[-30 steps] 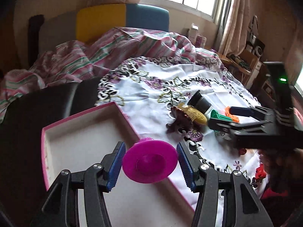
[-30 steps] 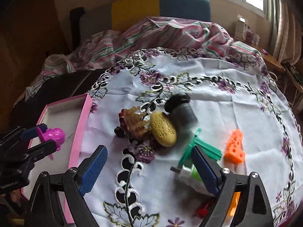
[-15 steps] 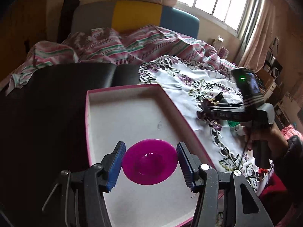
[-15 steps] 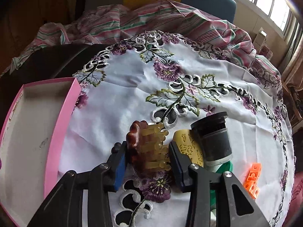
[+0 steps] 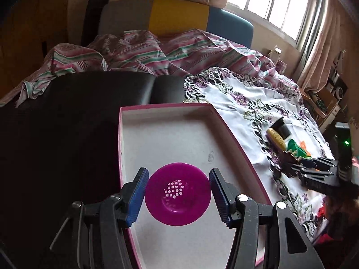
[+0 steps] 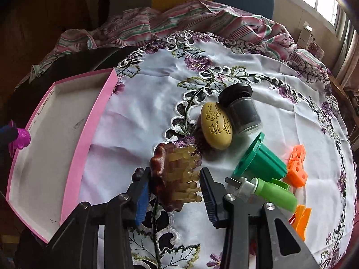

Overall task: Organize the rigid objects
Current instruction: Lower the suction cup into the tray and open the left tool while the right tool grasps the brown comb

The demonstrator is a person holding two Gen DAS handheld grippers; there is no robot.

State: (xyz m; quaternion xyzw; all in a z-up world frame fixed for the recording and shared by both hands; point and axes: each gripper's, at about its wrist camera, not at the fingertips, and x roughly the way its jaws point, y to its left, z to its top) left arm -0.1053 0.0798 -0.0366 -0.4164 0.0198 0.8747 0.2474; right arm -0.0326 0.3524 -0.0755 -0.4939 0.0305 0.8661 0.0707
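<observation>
My left gripper [image 5: 177,193] is shut on a magenta sink strainer [image 5: 177,193] and holds it over the near part of the pink-rimmed white box [image 5: 226,125]. My right gripper [image 6: 174,189] is shut on a brown hair claw clip [image 6: 174,177] with amber teeth, held just above the embroidered cloth. On the cloth beyond it lie a yellow carved oval [image 6: 215,125], a dark jar [image 6: 241,109] on its side, a green funnel [image 6: 260,160], an orange block [image 6: 296,164] and a green-handled tool [image 6: 267,190]. The box also shows in the right wrist view [image 6: 98,116].
The white floral cloth [image 6: 145,103] covers a round table. A black cushion [image 5: 67,112] lies left of the box. Striped bedding [image 5: 157,51] and a chair back [image 5: 179,15] stand behind. Orange and red pieces [image 6: 301,220] lie at the near right edge.
My left gripper has swung left from over the cloth to over the box, tipping the strainer's bowl into view. My right gripper closed on the claw clip and drew it toward me off the pile.
</observation>
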